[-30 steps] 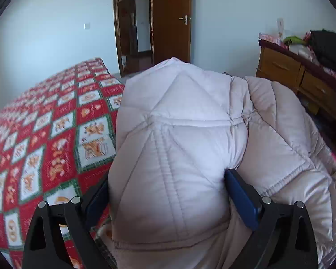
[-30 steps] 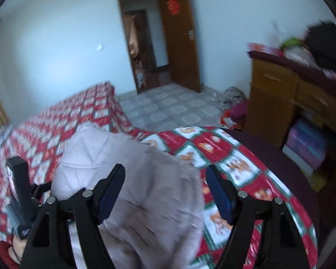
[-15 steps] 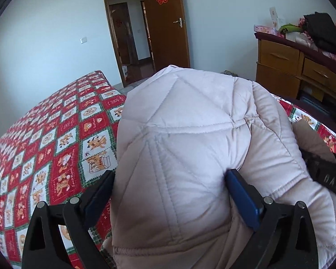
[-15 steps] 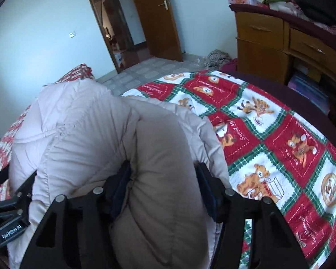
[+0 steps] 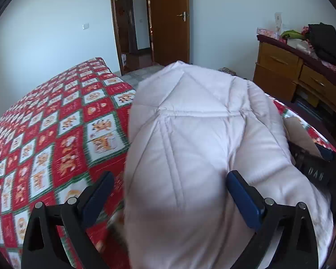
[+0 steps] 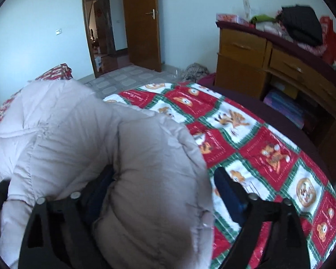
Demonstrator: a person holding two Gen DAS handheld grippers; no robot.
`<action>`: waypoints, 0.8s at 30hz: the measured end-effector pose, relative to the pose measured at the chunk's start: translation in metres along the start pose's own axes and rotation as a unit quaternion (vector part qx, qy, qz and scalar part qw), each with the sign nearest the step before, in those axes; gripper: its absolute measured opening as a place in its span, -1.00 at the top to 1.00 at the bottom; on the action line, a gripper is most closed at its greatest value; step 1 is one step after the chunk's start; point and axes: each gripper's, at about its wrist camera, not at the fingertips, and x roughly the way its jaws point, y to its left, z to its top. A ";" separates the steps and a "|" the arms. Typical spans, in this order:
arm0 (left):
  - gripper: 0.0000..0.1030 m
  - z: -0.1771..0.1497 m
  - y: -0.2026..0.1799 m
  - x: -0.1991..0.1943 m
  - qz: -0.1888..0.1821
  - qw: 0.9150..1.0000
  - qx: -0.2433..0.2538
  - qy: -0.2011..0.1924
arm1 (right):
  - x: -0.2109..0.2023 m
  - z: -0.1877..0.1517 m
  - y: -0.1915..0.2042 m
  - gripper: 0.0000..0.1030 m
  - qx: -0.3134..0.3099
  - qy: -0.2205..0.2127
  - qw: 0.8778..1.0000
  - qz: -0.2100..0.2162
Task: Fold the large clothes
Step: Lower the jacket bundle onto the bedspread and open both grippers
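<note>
Only from the right wrist: floor clutter, perhaps clothing.

Red patchwork bedspread, open wooden door, dresser, clothes pile

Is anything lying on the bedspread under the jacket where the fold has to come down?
Nothing visible. The jacket sits straight on the bedspread, and the cover shown left and right of it is bare. The left tool and right tool both have padding between their fingers; the patch beneath is hidden.
</note>
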 end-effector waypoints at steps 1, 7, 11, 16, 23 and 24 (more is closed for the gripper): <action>-0.96 -0.004 -0.001 -0.013 0.005 1.000 0.007 -0.010 | -0.010 -0.002 -0.004 -0.78 0.004 -0.005 1.000 0.001; -0.96 -0.029 -0.013 -0.063 0.037 0.998 0.033 -0.045 | -0.090 -0.029 -0.020 -0.82 0.000 -0.060 0.998 0.013; -0.96 -0.043 -0.022 -0.086 0.050 0.997 0.042 -0.052 | -0.117 -0.048 -0.026 -0.93 -0.008 -0.065 0.998 0.007; -0.96 -0.069 -0.036 -0.112 0.064 0.994 0.059 -0.059 | -0.132 -0.072 -0.033 -0.93 -0.003 -0.048 0.999 0.011; -0.96 -0.096 -0.038 -0.135 0.027 0.999 0.017 -0.025 | -0.145 -0.101 -0.032 -0.93 -0.026 -0.006 1.000 0.016; -0.96 -0.098 -0.037 -0.138 0.020 1.000 0.009 -0.017 | -0.148 -0.104 -0.033 -0.93 -0.025 -0.003 0.999 0.019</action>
